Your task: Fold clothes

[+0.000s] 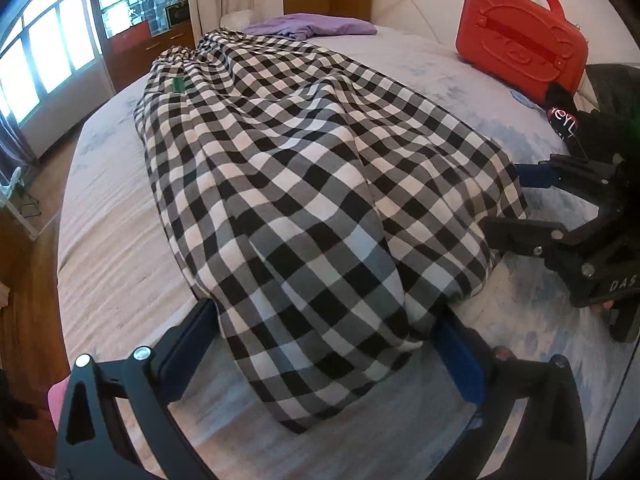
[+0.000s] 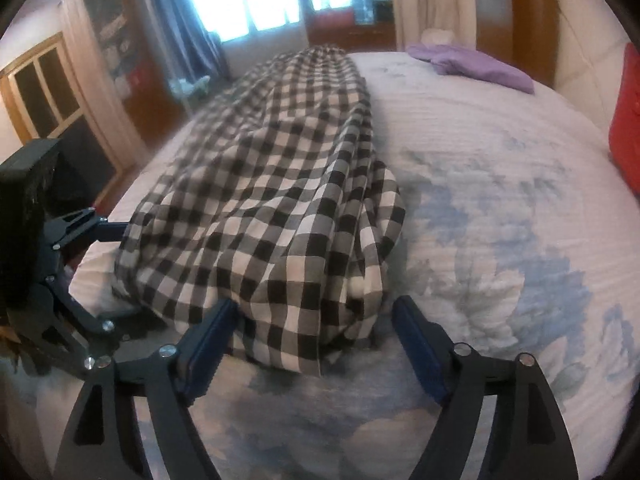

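A black, white and grey checked garment (image 1: 304, 184) lies lengthwise on the bed, bunched into long folds; the right wrist view also has this garment (image 2: 272, 208). My left gripper (image 1: 326, 344) is open, and the cloth's near end drapes between its blue-padded fingers (image 1: 192, 336). My right gripper (image 2: 316, 328) is open too, its fingers either side of the neighbouring corner of the cloth. Each gripper shows in the other's view: the right gripper (image 1: 508, 204) at the cloth's right edge, the left gripper (image 2: 120, 272) at its left edge.
The bed sheet (image 2: 500, 220) is white with pale blue flowers. A purple garment (image 1: 312, 26) lies at the far end, a red plastic case (image 1: 520, 36) stands by the headboard at right. Wooden floor and windows lie beyond the bed's left side.
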Tool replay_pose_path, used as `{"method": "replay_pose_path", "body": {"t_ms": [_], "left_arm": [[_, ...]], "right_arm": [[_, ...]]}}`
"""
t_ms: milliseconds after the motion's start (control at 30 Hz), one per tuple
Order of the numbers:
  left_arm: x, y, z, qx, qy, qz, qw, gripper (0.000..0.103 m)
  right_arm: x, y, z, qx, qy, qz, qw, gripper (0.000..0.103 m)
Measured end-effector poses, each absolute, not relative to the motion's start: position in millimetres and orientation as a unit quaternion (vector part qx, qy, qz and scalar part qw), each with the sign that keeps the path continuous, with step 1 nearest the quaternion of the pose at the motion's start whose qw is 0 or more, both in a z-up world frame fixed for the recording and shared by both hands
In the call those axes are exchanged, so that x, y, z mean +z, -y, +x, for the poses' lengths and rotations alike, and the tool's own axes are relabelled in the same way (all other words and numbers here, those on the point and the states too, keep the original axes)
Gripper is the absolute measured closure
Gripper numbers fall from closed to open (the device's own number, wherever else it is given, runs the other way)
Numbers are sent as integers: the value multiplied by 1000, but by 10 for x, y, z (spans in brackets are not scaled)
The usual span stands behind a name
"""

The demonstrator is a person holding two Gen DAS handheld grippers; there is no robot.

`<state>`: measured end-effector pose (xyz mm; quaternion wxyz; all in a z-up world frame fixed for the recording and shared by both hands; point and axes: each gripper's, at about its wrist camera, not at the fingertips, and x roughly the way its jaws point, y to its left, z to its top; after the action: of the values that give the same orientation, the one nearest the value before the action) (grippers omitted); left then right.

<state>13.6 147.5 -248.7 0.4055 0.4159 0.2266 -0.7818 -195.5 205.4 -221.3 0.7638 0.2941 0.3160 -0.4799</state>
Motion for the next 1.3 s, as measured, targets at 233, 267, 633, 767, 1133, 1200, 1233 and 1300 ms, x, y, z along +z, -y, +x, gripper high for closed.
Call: {"method": "replay_pose_path", "body": {"t_ms": [233,267,633,767,1133,1200,1233,1300], "left_arm": [[-2466,-1473,150,-783,-227,417,401,2],[-2461,-1479,154,-784,-226,416,402,4],[-2416,-1495,143,-782,-233,408,409,27],[-2365,-1513,124,-789,-228,406,401,65],[-1400,-1094,435,-825,-203,363,383,88],[-1216,-816,477,-828,-194,357,386,88],[-1129,-670,494,-830,-189,354,388,88],[-1004,-296,511,-830,-183,347,396,88]], "right_arm": [[-2208,-2090,-1877,-488,-342,284,751,23],[-2208,-2117,-1866,-488,-345,282,750,23],[-2219,-2131,-1817,-505,-334,270,748,35],[-2203,-2113,-1756,-500,-345,263,749,52],[-1380,-1972,-1628,-493,-270,270,782,87],[-1125,-1852,-1617,-499,-248,262,787,87],[-1017,-1748,-1609,-503,-241,257,789,87],[-1005,-1406,-1574,-506,-241,265,784,89]]}}
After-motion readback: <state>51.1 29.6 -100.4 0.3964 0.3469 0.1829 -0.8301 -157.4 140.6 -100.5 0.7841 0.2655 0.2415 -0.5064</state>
